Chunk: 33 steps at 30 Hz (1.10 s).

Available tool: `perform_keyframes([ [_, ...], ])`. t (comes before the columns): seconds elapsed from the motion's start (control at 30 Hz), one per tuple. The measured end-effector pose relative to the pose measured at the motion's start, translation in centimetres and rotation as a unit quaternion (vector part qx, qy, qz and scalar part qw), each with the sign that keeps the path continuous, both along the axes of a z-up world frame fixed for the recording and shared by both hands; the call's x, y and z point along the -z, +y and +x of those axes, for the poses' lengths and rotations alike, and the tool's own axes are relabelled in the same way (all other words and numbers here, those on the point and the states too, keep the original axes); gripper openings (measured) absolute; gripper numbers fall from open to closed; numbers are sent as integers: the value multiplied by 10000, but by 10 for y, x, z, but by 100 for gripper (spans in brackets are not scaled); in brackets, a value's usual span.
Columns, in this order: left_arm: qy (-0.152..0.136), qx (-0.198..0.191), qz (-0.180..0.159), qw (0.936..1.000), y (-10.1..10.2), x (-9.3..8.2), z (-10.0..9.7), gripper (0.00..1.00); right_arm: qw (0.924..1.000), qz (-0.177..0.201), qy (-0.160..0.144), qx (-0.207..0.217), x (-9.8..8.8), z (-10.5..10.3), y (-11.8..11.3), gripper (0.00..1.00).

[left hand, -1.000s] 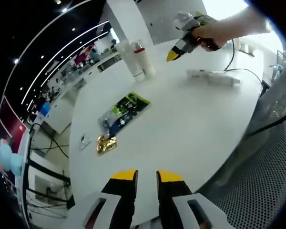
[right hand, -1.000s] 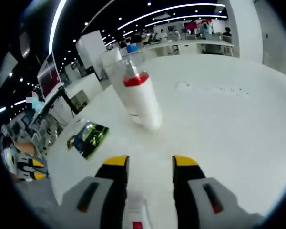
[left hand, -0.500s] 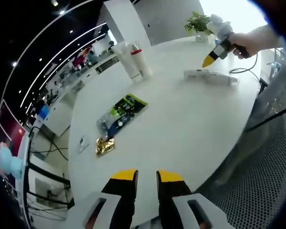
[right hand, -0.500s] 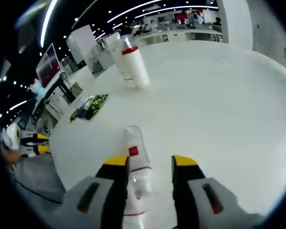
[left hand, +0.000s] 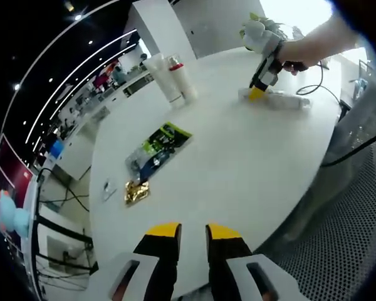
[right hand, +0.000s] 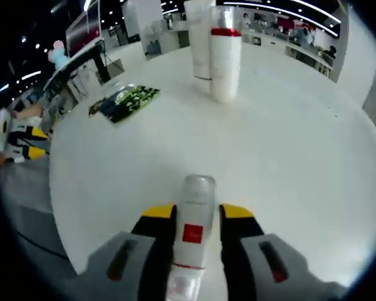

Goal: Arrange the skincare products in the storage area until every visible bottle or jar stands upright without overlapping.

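In the right gripper view, the right gripper (right hand: 191,213) has its yellow-tipped jaws set either side of a white bottle (right hand: 192,235) with a red label and a clear cap, lying flat on the round white table (right hand: 301,175). The jaws sit right against the bottle's sides, but whether they're actually squeezing it can't be told. The cap end pokes out past the fingertips, pointing toward the far side of the table.

Over there, two products stand upright and just beside each other: a white bottle with a red band (right hand: 225,59) and a taller white tube (right hand: 199,37) behind it. A green and black sachet (right hand: 124,101) lies flat on the table to the left of them, well apart.

In the left gripper view, the left gripper (left hand: 192,233) hovers at the near edge of the table with its jaws slightly apart and nothing between them. A small gold foil packet (left hand: 136,191) lies near the sachet. Across the table, a person's hand (left hand: 301,53) brings the right gripper down onto the lying bottle.
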<state>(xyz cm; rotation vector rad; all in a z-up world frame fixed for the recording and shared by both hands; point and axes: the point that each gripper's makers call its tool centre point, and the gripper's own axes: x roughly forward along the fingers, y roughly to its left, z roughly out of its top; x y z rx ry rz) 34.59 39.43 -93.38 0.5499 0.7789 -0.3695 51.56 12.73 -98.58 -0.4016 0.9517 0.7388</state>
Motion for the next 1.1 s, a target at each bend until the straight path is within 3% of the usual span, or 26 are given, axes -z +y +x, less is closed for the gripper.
perform_keyframes([
  [0.13, -22, -49, -7, 10000, 2, 0, 1, 17, 9994, -57, -21, -335, -1, 2, 6, 21],
  [0.27, -38, -76, -7, 10000, 2, -1, 2, 17, 9991, -101, 103, -408, -1, 4, 7, 21],
  [0.4, -31, -83, 1, 10000, 3, -1, 2, 17, 9977, -101, -122, -655, -16, 2, 13, 20],
  [0.57, -96, 6, -28, 9999, -3, -5, 1, 17, 9918, 302, -802, -944, -60, -4, 29, 20],
  [0.67, -74, -92, -31, 9999, 0, -3, 1, 17, 9892, 379, -1017, -981, -79, -13, 29, 20],
  [0.73, -98, -62, -7, 9999, 0, -4, 2, 17, 9850, 639, -1246, -1004, -99, -23, 33, 20],
  [1.03, -67, 30, -8, 10000, -5, -4, 0, 17, 9754, 817, -1643, -1222, -129, -68, 40, 21],
  [1.1, -65, -175, -244, 9995, -4, -6, 2, 17, 9726, 616, -1791, -1351, -134, -75, 37, 21],
])
